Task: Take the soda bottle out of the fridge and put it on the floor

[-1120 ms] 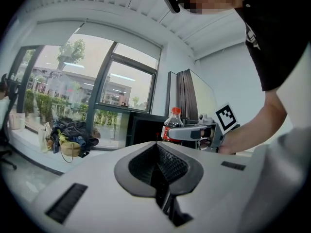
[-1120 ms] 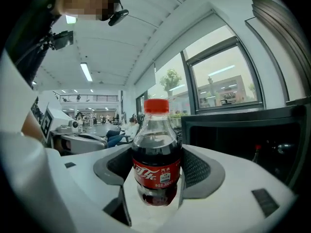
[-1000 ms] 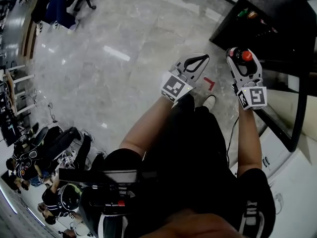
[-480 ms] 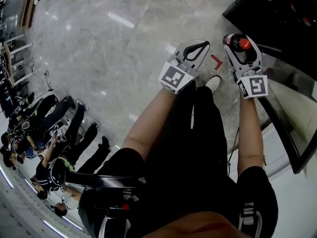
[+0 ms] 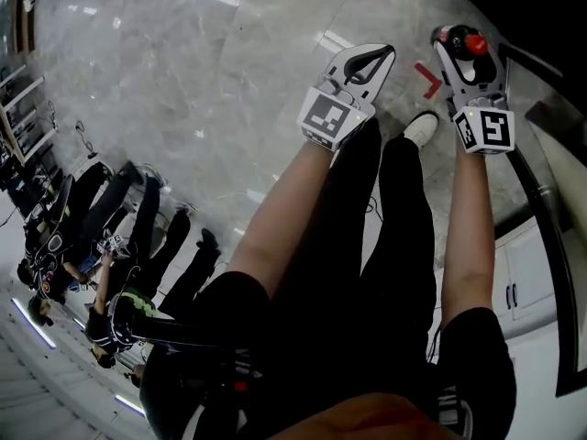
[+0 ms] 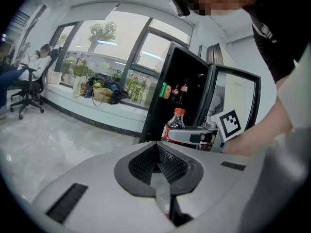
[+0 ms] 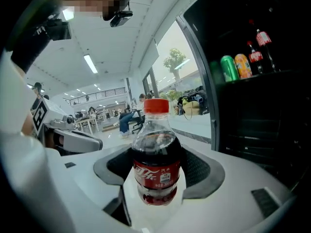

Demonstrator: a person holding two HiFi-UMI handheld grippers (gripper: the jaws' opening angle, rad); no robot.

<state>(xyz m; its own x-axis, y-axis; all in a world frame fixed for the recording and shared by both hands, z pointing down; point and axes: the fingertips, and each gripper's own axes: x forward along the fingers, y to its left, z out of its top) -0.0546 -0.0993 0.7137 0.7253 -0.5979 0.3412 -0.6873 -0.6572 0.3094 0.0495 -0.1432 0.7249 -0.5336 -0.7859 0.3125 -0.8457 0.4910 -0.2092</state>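
Pinching the soda bottle (image 7: pixel 156 154) by its body, my right hand-held gripper (image 5: pixel 464 44) holds it upright, outside the fridge (image 7: pixel 252 110) and above the floor (image 5: pixel 229 81). One fridge shelf carries two cans (image 7: pixel 229 68) and two small bottles (image 7: pixel 264 41). My left hand-held gripper (image 6: pixel 156 147) is pressed together on nothing. Compared with half a second ago, both hand-held grippers sit higher in the head view, and the fridge has slid towards its top edge.
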